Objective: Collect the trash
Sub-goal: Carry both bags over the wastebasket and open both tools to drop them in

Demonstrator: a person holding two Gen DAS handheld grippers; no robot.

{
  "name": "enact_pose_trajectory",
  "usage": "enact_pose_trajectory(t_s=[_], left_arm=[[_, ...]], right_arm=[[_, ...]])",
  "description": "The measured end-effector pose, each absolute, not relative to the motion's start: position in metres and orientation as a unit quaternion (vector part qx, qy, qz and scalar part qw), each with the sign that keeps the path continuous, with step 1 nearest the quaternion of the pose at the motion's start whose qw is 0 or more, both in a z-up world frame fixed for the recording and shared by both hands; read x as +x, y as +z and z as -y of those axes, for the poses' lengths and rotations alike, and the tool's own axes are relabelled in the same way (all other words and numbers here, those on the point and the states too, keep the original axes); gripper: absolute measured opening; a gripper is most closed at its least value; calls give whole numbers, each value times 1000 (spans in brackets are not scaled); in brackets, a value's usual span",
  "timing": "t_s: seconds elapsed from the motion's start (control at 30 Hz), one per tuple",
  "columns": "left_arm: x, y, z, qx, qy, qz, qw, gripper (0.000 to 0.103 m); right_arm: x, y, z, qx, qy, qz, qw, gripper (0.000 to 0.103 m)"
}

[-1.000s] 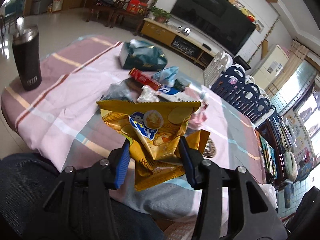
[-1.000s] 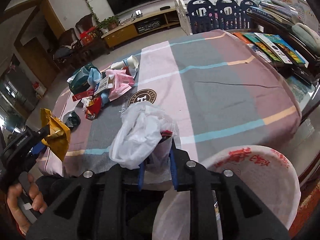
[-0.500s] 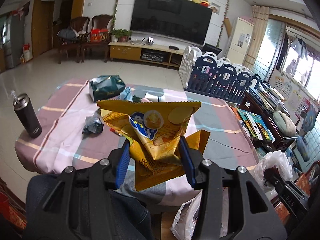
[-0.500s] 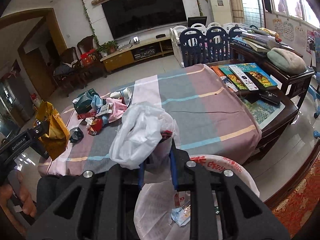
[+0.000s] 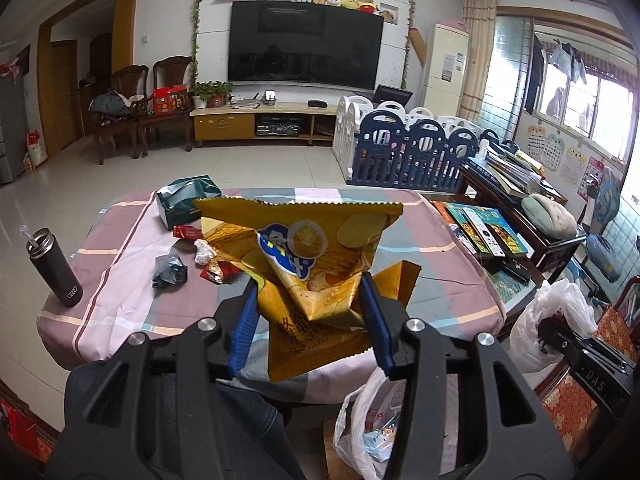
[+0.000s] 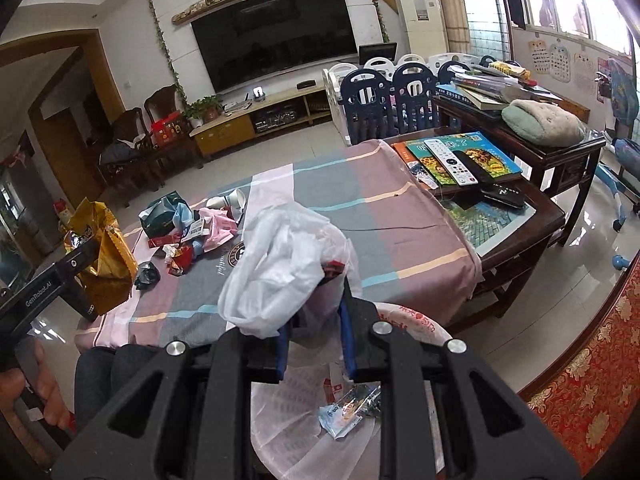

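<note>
The white bag hangs open below the right gripper, which pinches its rim tight. A few wrappers lie inside it. The left gripper holds a yellow chip bag up above the near edge of the tabletop. More trash lies on the far left of the tabletop.
</note>
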State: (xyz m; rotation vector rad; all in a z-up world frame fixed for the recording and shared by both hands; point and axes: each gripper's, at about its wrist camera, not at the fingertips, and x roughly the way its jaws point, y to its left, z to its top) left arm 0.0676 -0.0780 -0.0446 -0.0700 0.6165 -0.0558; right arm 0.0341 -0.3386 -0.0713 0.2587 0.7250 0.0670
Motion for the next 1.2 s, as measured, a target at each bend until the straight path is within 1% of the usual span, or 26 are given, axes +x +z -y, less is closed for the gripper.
enact_pose_trajectory(t_s=[0.23,0.53,0.83,0.93,1.0,1.07,1.1,1.2], left_arm=[[58,-61,116,-1,-79,-329,941,49],[50,-96,168,42,-158,-377,912,50],[53,-108,173,40,-168,-396,902,50],[53,-108,173,40,-168,-397,901,50],[53,-109,173,40,-168,-397,901,50],[53,-109,173,40,-168,-398,901,50],[54,-109,174,40,-168,-398,901,50],[55,-111,175,39,-171,-403,898,50]], right_arm=[[27,-106,351,137,20,-404,904,22],[26,-123,368,157,-1,-425,892,22],[32,-151,370,168,-8,-468,867,22],[34,-159,372,176,-9,-488,855,31],[34,-160,379,192,-14,-489,851,43],[32,-155,386,202,-22,-480,853,49],[31,-153,389,204,-27,-475,855,52],[28,-143,398,210,-38,-456,864,55]])
